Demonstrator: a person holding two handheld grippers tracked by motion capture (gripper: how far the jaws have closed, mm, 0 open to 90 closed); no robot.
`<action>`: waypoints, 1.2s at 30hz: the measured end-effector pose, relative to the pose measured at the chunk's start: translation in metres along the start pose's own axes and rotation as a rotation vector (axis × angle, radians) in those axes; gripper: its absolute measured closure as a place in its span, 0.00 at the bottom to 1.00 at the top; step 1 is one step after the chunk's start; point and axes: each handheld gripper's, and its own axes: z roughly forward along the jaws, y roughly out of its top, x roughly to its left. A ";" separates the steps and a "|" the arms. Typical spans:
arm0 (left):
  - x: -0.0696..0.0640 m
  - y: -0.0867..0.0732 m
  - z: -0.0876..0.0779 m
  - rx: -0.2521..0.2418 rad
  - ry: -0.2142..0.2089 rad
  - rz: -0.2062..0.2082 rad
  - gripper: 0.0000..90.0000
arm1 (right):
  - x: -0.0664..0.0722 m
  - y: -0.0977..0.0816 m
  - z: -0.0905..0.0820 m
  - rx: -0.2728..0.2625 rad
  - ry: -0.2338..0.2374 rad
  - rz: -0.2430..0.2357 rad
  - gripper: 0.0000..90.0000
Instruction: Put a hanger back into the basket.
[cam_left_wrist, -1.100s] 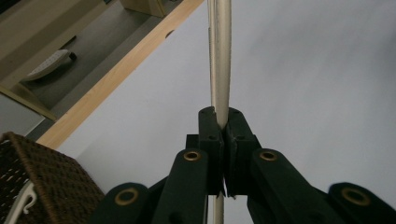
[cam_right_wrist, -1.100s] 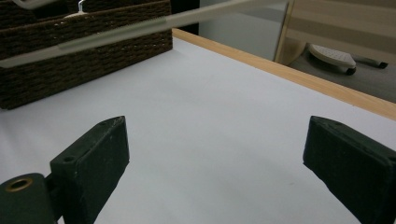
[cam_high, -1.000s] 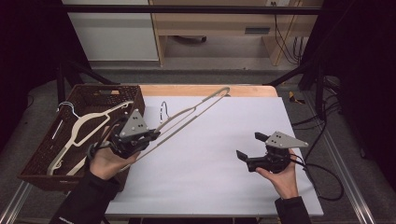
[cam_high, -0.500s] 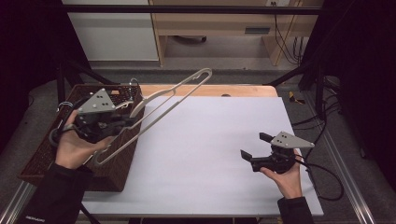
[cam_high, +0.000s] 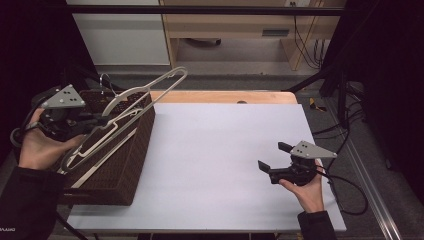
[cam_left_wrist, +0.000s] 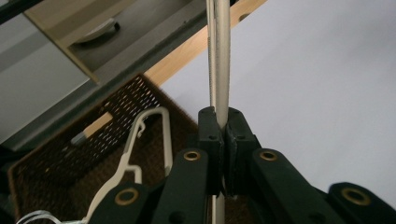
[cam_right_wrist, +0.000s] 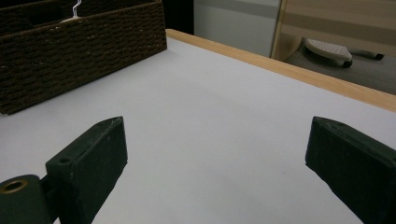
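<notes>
My left gripper (cam_high: 100, 120) is shut on a beige clothes hanger (cam_high: 150, 92) and holds it above the brown wicker basket (cam_high: 135, 150) at the table's left. The hanger slants up and to the right, its far end reaching past the basket's back corner. In the left gripper view the jaws (cam_left_wrist: 219, 122) pinch the hanger's thin bar (cam_left_wrist: 219, 56), with the basket (cam_left_wrist: 60, 158) below. My right gripper (cam_high: 273, 156) rests open near the right side of the white table (cam_high: 220, 150), nothing between its jaws (cam_right_wrist: 219, 140).
Other pale hangers (cam_left_wrist: 149, 126) lie inside the basket. The basket's woven wall (cam_right_wrist: 84, 37) stands at the table's left. A wooden strip (cam_high: 225, 96) edges the table's far side, with a cabinet (cam_high: 235, 30) beyond. Cables (cam_high: 345, 185) trail off the right edge.
My left gripper has carried the hanger leftward and upward, from over the table's left part to above the basket. The right gripper has stayed where it was, still open.
</notes>
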 end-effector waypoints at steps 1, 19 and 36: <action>0.003 -0.003 0.001 0.005 0.004 -0.008 0.97 | 0.000 0.000 0.000 0.002 0.000 0.000 0.07; 0.056 -0.074 0.014 0.107 0.062 -0.174 0.97 | 0.000 -0.001 0.003 0.016 0.005 -0.004 0.06; 0.059 -0.103 0.050 0.198 0.031 -0.260 0.97 | 0.002 -0.002 0.006 0.030 0.010 -0.007 0.07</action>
